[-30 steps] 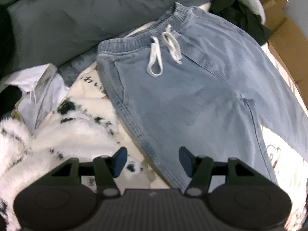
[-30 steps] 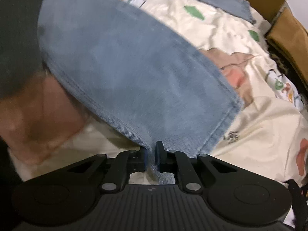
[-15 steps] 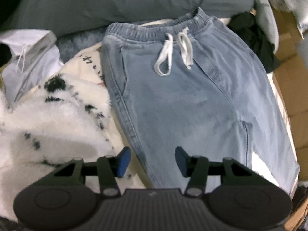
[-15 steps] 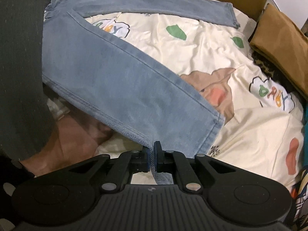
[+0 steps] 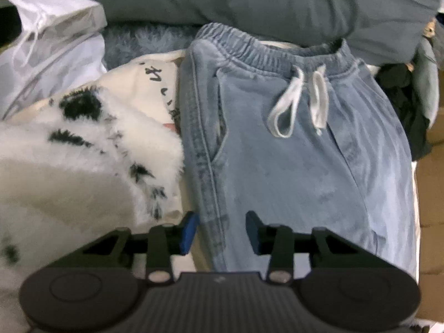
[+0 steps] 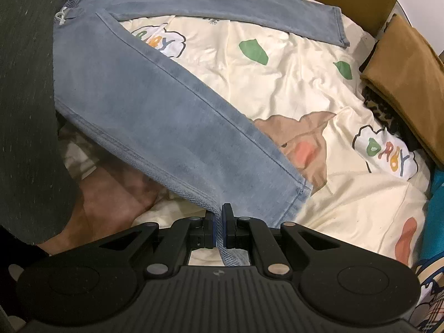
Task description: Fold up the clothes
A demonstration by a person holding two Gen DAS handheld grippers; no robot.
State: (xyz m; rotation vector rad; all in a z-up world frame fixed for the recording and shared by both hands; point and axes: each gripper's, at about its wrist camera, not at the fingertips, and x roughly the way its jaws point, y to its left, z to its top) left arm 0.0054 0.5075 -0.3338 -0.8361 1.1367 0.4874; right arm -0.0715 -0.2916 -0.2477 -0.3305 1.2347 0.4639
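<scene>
Left-wrist view, left to right. To the left of my left tongs [image 5: 219,231] lies a white fluffy garment with black flecks [image 5: 83,149], pressed close against the left finger [image 5: 188,231]. Further ahead on that side is a white drawstring bag [image 5: 52,38]. My left tongs stand apart, with nothing between the blue pads. The outer side seam of the light-blue jeans [image 5: 299,149] runs through the gap between the fingers (I cannot tell whether the pads touch the cloth). Ahead of these tongs the jeans lie flat, with the elastic waistband [image 5: 266,44] at the far end and the white drawstring [image 5: 299,102] looped just below it. Beyond the waistband is a grey pillow [image 5: 249,0]. To the right of the jeans sits a dark garment [image 5: 405,102], with cardboard [image 5: 430,194] along the right edge.

Right-wrist view, left to right. To the left of my right tongs [image 6: 220,229] is a dark grey sleeve [image 6: 25,83], and below it a bare forearm or hand [image 6: 105,202], blurred. My right tongs are clamped together on the hem corner of the near jeans leg [image 6: 155,116], with a strip of denim hanging down between the pads. This leg stretches away ahead and to the left, lifted off the cream printed bedsheet [image 6: 291,83] at the tongs' end. The second jeans leg [image 6: 222,2] lies flat across the far side of the sheet. To the right, well apart from the tongs, is a folded brown garment [image 6: 405,77], and a teal cloth [image 6: 435,222] shows at the right edge.
</scene>
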